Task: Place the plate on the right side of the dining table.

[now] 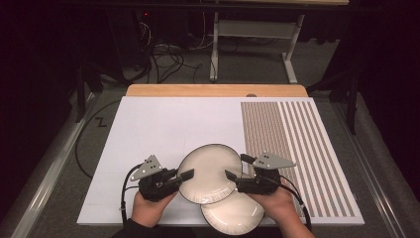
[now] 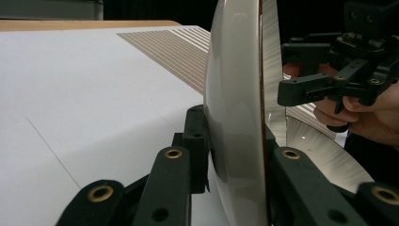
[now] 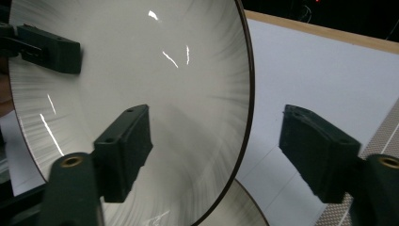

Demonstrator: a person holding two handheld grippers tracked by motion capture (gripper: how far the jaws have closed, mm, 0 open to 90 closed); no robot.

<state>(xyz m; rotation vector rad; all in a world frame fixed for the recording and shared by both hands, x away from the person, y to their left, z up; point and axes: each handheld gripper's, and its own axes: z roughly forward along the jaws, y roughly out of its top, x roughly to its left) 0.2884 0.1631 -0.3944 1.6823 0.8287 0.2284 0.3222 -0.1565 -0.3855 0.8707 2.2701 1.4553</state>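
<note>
A white plate with a dark rim (image 1: 210, 173) (image 2: 230, 84) (image 3: 141, 61) is held tilted above the white mat. My left gripper (image 1: 188, 174) (image 2: 233, 141) is shut on its left rim, one pad on each face. My right gripper (image 1: 236, 167) (image 3: 216, 127) straddles the opposite rim with its jaws open: one finger (image 3: 124, 155) lies over the plate's face, the other (image 3: 320, 155) stands well off its edge. A second plate of the same kind (image 1: 233, 213) (image 3: 244, 207) lies flat on the mat under the first, near the front edge.
The white mat (image 1: 163, 129) covers the table, with a brown striped panel (image 1: 292, 134) on its right part and a wooden strip (image 1: 213, 90) along the back. Beyond the table are cables and a desk frame (image 1: 218, 44) on the floor.
</note>
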